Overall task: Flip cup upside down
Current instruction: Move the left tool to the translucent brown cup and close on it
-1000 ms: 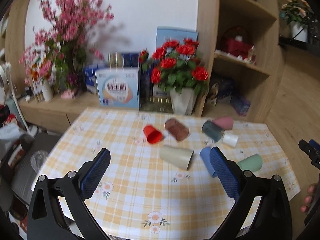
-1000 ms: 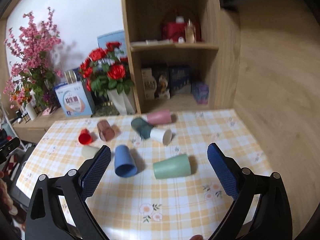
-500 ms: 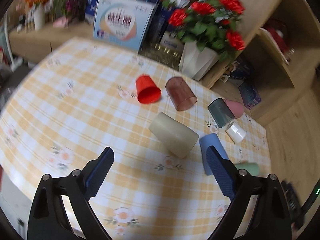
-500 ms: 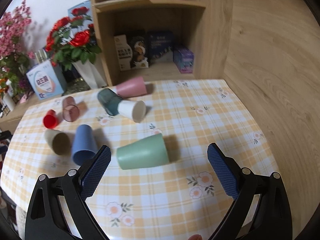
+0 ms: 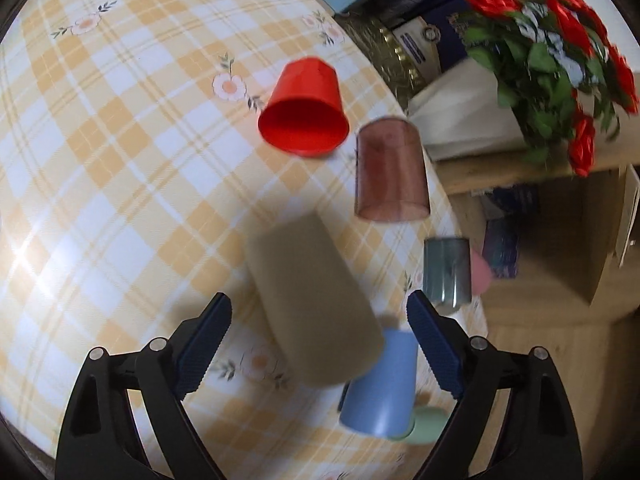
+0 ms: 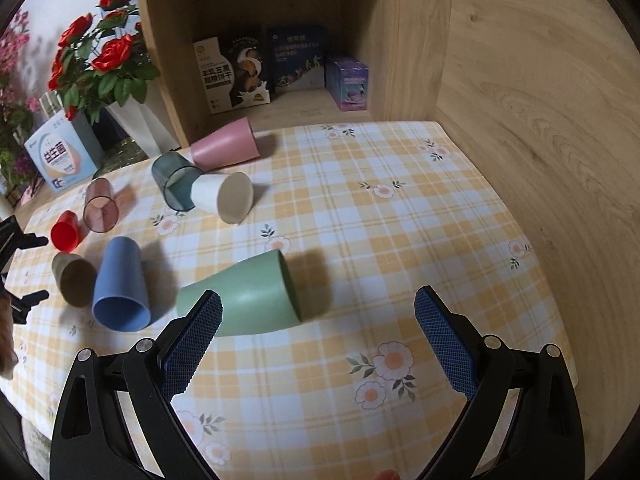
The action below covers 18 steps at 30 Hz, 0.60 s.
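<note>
Several cups lie on their sides on the yellow checked table. My left gripper is open, its jaws on either side of the beige cup, which looks blurred and close. The blue cup lies just beyond it. The red cup and the brown see-through cup lie farther off. My right gripper is open and empty, with the green cup just ahead of its left finger. The blue cup and beige cup lie left of it.
A dark teal cup, a white cup and a pink cup lie near the table's back. A vase of red roses and a wooden shelf with boxes stand behind. The left gripper shows at the left edge.
My left gripper has dropped down and forward over the beige cup, which now sits between its jaws. My right gripper has moved closer to the green cup.
</note>
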### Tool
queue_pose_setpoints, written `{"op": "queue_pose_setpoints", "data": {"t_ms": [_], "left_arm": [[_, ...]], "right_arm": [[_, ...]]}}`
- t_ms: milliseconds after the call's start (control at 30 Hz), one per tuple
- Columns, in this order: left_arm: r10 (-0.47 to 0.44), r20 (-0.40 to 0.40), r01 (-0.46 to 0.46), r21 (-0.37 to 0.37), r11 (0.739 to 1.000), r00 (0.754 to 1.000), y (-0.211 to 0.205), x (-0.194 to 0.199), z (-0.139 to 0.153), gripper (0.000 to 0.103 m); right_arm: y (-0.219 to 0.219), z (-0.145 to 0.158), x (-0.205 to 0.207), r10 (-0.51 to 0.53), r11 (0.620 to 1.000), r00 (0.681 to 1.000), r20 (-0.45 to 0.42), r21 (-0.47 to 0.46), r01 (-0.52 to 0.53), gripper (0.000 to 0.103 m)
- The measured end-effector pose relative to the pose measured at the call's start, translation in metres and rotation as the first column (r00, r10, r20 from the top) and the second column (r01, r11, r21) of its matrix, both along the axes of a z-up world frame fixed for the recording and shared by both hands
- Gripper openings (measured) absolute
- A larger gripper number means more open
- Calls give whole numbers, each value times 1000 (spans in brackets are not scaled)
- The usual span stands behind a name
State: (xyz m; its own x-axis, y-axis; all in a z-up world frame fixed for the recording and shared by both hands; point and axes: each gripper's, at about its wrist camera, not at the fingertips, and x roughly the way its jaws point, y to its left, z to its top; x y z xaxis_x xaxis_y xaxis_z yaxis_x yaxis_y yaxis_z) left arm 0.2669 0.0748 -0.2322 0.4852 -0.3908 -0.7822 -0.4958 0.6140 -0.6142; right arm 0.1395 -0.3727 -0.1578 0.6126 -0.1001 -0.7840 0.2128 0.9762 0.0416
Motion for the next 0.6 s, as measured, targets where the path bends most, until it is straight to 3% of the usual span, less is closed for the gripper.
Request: {"op": "queue_pose_setpoints", "data": {"t_ms": [233,433,500,600], "left_arm": [[32,22,-33,73,997,999,27,21,12,86],[-129,91,118,114,986,987,-5,72,38,80],[-169,84,157,128,979,982,-20,93,40,80],[-159,43,151,146,978,986,-32,125,33,80]], "right_arm": [[-5,-10,14,-7,1000,1000,-27,10,8,94],[-2,-14,29,-3,1000,999,-36,21,4,94],[-2,-14,34,-1,1000,999,-36,24,2,94],[-5,-12,39,-4,1000,999,-33,27,5,94]]}}
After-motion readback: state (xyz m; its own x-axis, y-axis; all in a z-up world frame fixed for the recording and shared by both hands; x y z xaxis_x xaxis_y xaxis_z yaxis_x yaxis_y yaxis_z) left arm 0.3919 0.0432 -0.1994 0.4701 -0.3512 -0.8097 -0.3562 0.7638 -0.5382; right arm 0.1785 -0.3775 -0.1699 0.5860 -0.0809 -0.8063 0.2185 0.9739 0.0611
